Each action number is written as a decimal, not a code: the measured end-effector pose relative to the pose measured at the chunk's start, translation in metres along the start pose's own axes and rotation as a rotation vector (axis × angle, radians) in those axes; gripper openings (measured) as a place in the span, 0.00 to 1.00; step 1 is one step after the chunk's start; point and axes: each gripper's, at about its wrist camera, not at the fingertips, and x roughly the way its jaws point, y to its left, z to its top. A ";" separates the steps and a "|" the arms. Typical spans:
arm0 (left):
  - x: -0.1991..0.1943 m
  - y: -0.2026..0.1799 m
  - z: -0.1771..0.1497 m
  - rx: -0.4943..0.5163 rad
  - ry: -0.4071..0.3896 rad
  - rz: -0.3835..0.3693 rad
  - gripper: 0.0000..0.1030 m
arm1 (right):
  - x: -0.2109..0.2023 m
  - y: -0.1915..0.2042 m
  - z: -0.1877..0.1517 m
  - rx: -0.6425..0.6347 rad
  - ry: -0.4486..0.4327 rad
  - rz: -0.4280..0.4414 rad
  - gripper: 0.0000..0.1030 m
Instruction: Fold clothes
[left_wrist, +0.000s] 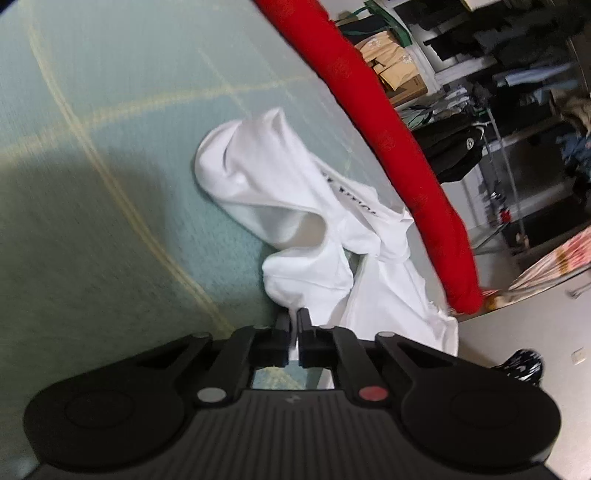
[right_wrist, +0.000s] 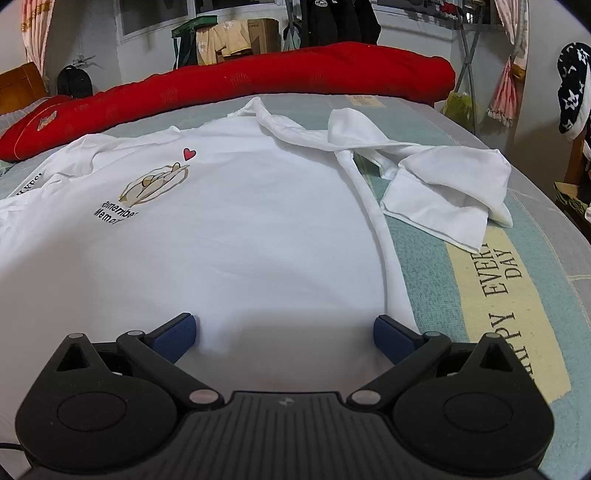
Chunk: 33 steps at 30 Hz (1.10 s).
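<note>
On the bed, the left gripper (left_wrist: 294, 317) pinches the rumpled edge of a white cotton T-shirt (left_wrist: 295, 206) beside a long red bolster (left_wrist: 388, 129). From the right, the right gripper (right_wrist: 284, 330) hangs spread over the shirt's flat printed front (right_wrist: 240, 229); a first fold looks imminent, needing a hem grip.

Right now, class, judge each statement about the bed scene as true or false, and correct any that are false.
1. The right gripper has its jaws wide open. True.
2. The left gripper is open. False: it is shut on the white shirt.
3. A red bolster lies beyond the shirt. True.
4. The shirt's print shows a blue star. False: it shows a red heart.
</note>
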 end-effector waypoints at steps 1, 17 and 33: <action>-0.008 0.000 0.002 0.013 -0.006 0.008 0.03 | 0.000 0.000 0.000 0.000 0.000 -0.001 1.00; -0.129 0.028 0.076 0.152 -0.159 0.368 0.02 | -0.002 0.006 0.008 0.002 0.039 -0.036 1.00; -0.128 0.045 0.154 0.160 -0.188 0.584 0.04 | -0.028 0.049 0.031 -0.109 -0.027 -0.027 1.00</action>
